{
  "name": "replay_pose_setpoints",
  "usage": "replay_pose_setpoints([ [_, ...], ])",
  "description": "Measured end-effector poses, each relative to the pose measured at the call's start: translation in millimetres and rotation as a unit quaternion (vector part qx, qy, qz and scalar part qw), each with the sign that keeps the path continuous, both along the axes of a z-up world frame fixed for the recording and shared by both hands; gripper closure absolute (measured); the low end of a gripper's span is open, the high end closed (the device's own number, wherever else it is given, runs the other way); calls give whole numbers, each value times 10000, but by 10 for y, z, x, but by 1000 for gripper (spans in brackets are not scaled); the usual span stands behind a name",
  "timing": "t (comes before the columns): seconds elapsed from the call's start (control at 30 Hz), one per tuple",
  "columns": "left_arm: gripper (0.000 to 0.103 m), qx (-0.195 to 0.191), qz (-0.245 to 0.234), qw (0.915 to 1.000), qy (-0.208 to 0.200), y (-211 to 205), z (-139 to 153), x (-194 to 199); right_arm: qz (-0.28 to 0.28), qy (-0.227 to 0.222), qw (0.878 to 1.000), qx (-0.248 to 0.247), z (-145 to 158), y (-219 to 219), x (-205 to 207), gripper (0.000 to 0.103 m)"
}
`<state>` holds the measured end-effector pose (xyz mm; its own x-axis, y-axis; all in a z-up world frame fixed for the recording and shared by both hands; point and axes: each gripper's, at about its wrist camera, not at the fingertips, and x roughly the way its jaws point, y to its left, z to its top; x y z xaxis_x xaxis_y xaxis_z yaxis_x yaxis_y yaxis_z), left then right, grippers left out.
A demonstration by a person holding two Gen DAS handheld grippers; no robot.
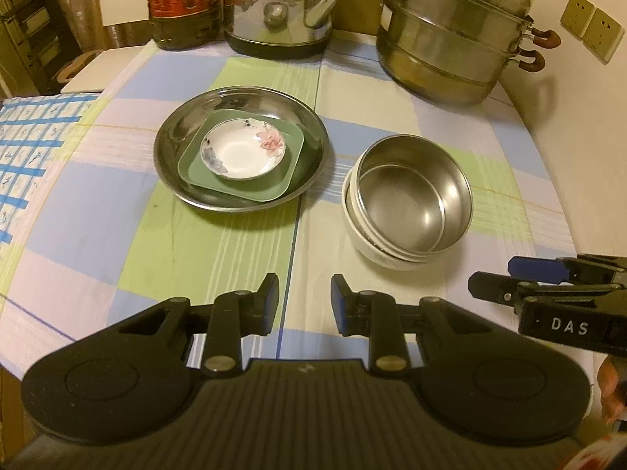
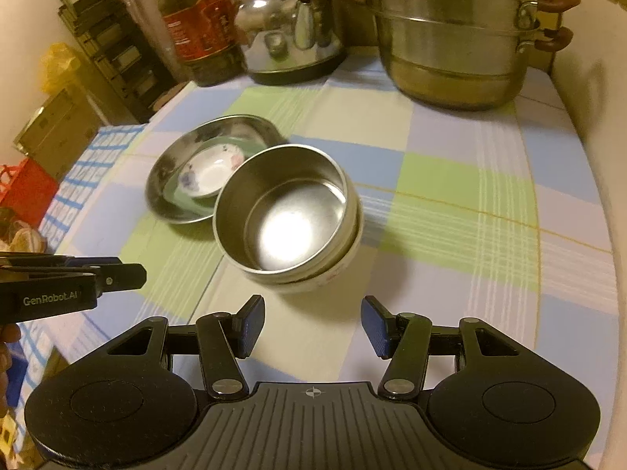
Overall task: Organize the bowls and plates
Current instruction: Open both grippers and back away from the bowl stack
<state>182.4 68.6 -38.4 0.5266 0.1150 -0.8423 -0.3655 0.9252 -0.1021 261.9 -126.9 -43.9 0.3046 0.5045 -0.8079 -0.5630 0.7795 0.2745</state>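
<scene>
Checked cloth in blue, green and white covered the table [image 1: 117, 211], and on it the job looked close to finished. The plates were already nested: a small flowered dish [image 1: 243, 148] sat in a green square plate [image 1: 290, 172], which lay in a wide steel plate [image 1: 172, 145]. Just beside that stack, the bowls were nested too, steel bowls [image 1: 415, 192] sitting inside a white bowl [image 1: 356, 231]. Nothing loose remained in sight, so as I judged it, little or nothing was left to sort.

Both tools hung back from the stacks. The left gripper [image 1: 305, 305] had its jaws slightly apart with nothing between them; the right gripper [image 2: 312, 325] had its jaws wider apart, also empty.

Behind stood a kettle [image 1: 278, 4], an oil bottle [image 1: 182, 0] and a big steamer pot [image 1: 450, 39]. The left view gave the plate layers plainly; the right view hid part of them behind the bowls, but showed a red bag [image 2: 27, 192] and boxes [image 2: 55, 125] beside the table.
</scene>
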Motion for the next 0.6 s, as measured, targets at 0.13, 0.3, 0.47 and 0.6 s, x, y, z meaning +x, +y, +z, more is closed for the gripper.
replay_pose_setpoints([
  [0.13,77,5,51,10000,13,-14,-7,-80,87,-13,10000,-25,-11,8,-36,48],
  [0.3,77,-25,46,10000,25,1,-15,-111,129,-41,9998,-110,4,6,-62,48],
  [0.47,77,-54,-115,9999,58,60,-40,-108,80,-76,9998,-183,5,39,-114,48],
  [0.6,77,-78,-309,9995,62,107,-53,-95,-62,-97,9997,-204,17,63,-153,48],
])
